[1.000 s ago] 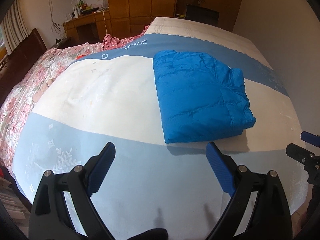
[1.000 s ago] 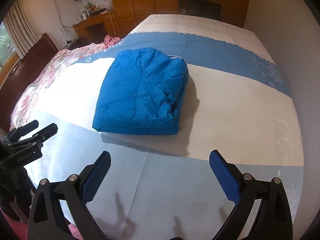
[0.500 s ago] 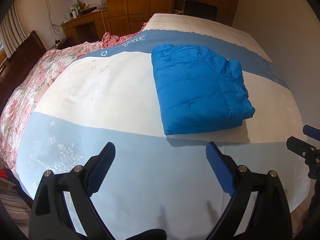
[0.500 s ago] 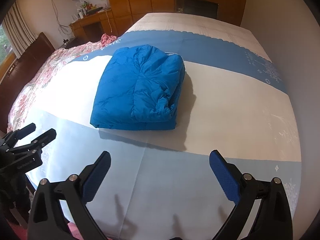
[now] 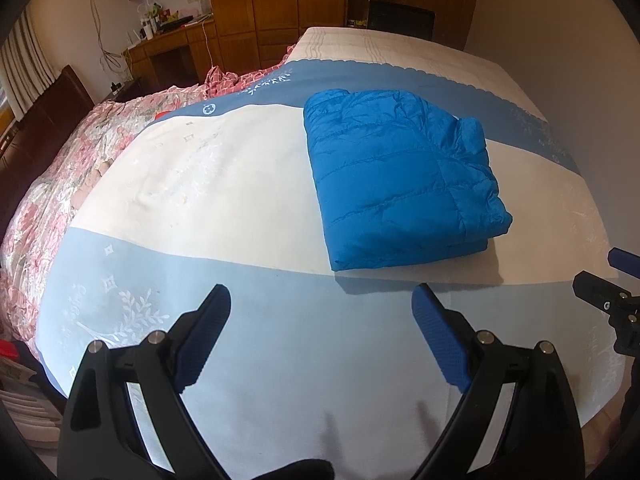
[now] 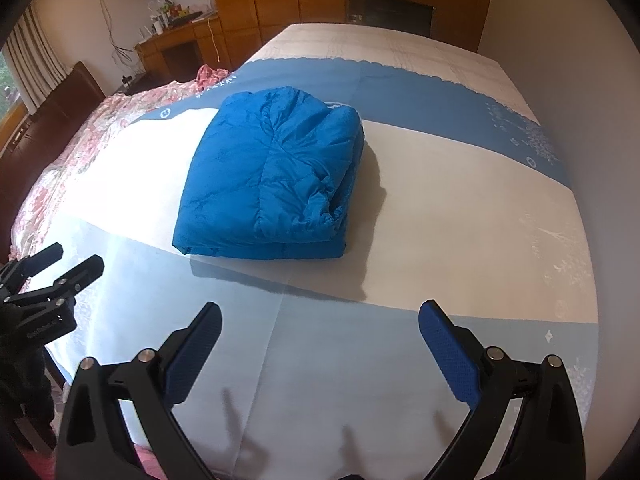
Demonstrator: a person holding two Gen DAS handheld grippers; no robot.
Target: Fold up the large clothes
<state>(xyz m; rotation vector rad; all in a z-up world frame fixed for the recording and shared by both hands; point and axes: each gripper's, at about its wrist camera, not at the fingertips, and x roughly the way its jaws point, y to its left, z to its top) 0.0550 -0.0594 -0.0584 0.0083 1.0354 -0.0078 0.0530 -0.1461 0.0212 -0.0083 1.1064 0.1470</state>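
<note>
A bright blue quilted jacket (image 5: pixel 396 176) lies folded into a thick rectangle on the white band of the bed cover (image 5: pixel 224 168); the right wrist view shows the jacket (image 6: pixel 276 176) from its other side. My left gripper (image 5: pixel 322 300) hangs open over the pale blue band, well short of the jacket's near edge, with nothing between its fingers. Over the same band my right gripper (image 6: pixel 320 316) is open too and holds nothing. Each gripper shows at the edge of the other's view: the right one (image 5: pixel 612 280) and the left one (image 6: pixel 60 264).
The bed cover (image 6: pixel 460 208) has blue, white and pale blue bands. A pink floral quilt (image 5: pixel 60 168) is bunched along the left side. A dark headboard (image 5: pixel 36 120), a wooden desk (image 5: pixel 176 48) and wardrobes (image 5: pixel 280 0) stand behind. A plain wall (image 6: pixel 560 40) runs along the right.
Both grippers have drawn back and risen a little from the jacket, so it looks slightly farther away. The jacket has not moved and both grippers stay open.
</note>
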